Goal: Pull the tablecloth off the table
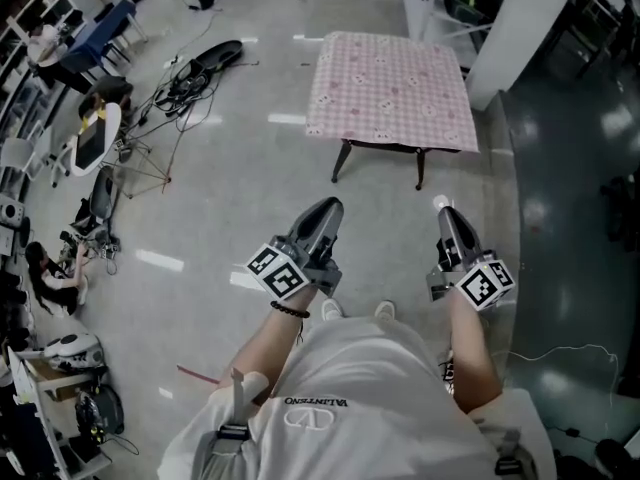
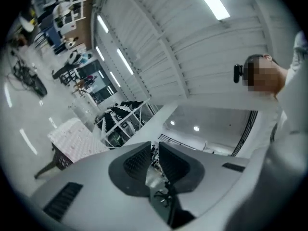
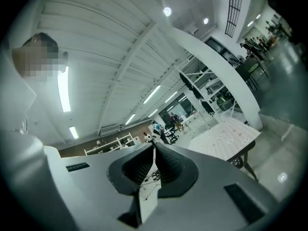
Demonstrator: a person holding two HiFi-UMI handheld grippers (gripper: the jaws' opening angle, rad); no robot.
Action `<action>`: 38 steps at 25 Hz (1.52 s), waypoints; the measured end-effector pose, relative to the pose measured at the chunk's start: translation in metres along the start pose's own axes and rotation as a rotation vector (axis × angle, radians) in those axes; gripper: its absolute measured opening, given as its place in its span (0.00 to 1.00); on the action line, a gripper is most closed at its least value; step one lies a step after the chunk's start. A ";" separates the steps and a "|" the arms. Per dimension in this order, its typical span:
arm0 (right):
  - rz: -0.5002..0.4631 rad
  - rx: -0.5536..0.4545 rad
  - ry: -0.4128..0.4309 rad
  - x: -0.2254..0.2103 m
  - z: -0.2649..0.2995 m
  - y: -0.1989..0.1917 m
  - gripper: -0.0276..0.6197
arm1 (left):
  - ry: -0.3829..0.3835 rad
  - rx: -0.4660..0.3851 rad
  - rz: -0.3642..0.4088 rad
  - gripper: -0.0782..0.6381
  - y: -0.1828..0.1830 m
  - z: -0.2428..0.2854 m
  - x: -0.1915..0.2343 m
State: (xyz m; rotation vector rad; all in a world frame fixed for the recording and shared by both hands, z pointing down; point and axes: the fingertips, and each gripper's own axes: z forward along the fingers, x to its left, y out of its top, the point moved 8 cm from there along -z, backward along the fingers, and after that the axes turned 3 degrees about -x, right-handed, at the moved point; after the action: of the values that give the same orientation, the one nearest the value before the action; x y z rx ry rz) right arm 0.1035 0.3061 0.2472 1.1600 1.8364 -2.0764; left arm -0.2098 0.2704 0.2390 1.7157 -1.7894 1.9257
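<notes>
Two empty grippers are hovering in the lower middle, left gripper (image 1: 325, 208) barely parted, right gripper (image 1: 442, 206) closed, well apart from the tablecloth (image 1: 390, 88) covering the table (image 1: 343, 160) at upper centre; the approach is probably just beginning, calling for stepping closer and opening jaws at the near hem.

The scene is taken from above by the head camera, tilted steeply down, with the left gripper (image 1: 325, 208) and right gripper (image 1: 445, 213) near and the tablecloth (image 1: 390, 88) well beyond the jaws. Each gripper view is taken from close behind its own jaws and directed along them. The tablecloth is shared by all three views: far off, left of the left jaws and right of the right jaws.
</notes>
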 end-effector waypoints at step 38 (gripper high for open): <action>0.419 -0.015 -0.031 -0.110 0.065 -0.033 0.19 | 0.171 0.003 -0.468 0.28 -0.097 0.058 0.103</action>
State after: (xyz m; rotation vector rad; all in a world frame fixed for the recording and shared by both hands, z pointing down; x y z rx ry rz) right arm 0.1317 0.2151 0.3382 1.3607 1.4369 -1.8270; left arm -0.1517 0.2000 0.3616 1.7129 -1.1938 1.8016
